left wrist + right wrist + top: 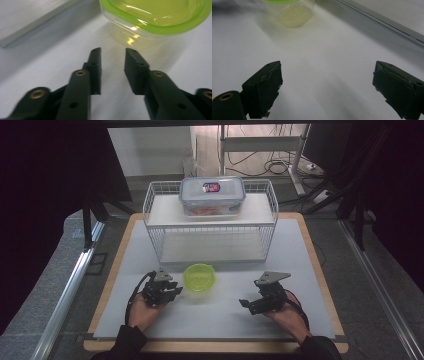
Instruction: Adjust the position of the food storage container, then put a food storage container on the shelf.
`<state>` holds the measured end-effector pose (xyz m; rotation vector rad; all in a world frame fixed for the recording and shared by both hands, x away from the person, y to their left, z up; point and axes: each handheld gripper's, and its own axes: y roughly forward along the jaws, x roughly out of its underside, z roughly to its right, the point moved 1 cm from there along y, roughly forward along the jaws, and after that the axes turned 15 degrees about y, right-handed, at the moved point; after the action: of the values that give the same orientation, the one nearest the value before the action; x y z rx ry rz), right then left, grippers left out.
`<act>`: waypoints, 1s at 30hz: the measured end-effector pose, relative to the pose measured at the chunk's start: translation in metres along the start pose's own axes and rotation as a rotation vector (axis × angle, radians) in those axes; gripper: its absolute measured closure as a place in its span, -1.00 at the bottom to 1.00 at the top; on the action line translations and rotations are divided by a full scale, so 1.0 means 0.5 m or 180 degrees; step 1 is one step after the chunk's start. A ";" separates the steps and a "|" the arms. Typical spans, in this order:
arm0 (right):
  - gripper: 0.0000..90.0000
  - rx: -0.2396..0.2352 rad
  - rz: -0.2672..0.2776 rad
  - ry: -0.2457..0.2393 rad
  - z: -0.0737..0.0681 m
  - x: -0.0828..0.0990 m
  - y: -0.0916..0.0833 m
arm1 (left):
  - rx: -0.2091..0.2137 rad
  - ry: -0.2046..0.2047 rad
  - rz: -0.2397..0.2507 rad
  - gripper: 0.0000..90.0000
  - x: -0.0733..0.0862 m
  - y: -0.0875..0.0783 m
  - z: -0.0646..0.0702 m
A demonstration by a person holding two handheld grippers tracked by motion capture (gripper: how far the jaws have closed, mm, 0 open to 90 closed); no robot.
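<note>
Wire rack (210,227) stands at the far middle of the counter (300,270) — lidded box (212,195) on its top shelf, centred. Bowl (199,277) sits on the counter just before the rack. Left hand-held gripper (172,291) just left of the bowl, not touching; right hand-held gripper (246,303) well apart to its right — both nearer the person.

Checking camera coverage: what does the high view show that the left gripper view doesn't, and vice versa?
High view alone: the wire rack with a lidded box on its top shelf, both hands, and the right tongs.
Left gripper view alone: a close look at the left tongs, jaws parted with nothing between them, just short of the tub.
Both: the green-rimmed tub on the white mat.
</note>
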<state>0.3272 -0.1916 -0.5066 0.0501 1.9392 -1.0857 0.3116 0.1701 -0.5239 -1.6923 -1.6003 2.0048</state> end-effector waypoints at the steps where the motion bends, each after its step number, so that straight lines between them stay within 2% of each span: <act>1: -0.80 -0.0007 0.0002 -0.0003 0.000 0.000 0.001 | -0.0018 0.0020 0.0003 0.36 0.002 -0.006 0.000; 7: -0.81 -0.0009 0.0042 -0.0040 0.002 -0.003 0.001 | -0.0044 0.0030 0.0138 -0.26 0.016 -0.030 0.011; 8: -0.81 -0.0009 0.0042 -0.0040 0.002 -0.003 0.001 | -0.0053 0.0020 0.0182 -0.26 0.019 -0.032 0.014; 11: -0.84 -0.0006 0.0016 -0.0041 0.003 -0.002 0.002 | -0.0003 -0.0027 0.0283 -0.62 0.032 -0.044 0.022; 13: -0.85 -0.0015 0.0012 -0.0043 0.003 -0.001 0.003 | -0.0008 -0.0027 0.0270 -0.74 0.035 -0.048 0.025; 17: -0.86 -0.0012 0.0001 -0.0078 0.001 -0.001 0.004 | -0.0016 -0.0024 0.0271 -0.84 0.050 -0.062 0.038; 22: -0.95 0.0034 0.0049 0.0034 0.003 -0.005 0.004 | -0.0056 0.0018 0.0301 -0.89 0.061 -0.072 0.048; 25: -0.98 -0.0020 0.0104 0.0126 0.006 -0.016 0.006 | -0.0095 0.0060 0.0264 -0.89 0.065 -0.073 0.052; 30: -0.96 -0.0096 0.0063 0.0247 0.005 -0.033 0.014 | -0.0147 0.0088 0.0239 -0.89 0.070 -0.078 0.057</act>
<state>0.3418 -0.1834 -0.5002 0.0959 2.0199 -1.0550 0.2558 0.1913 -0.5241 -1.8145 -1.6099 1.9834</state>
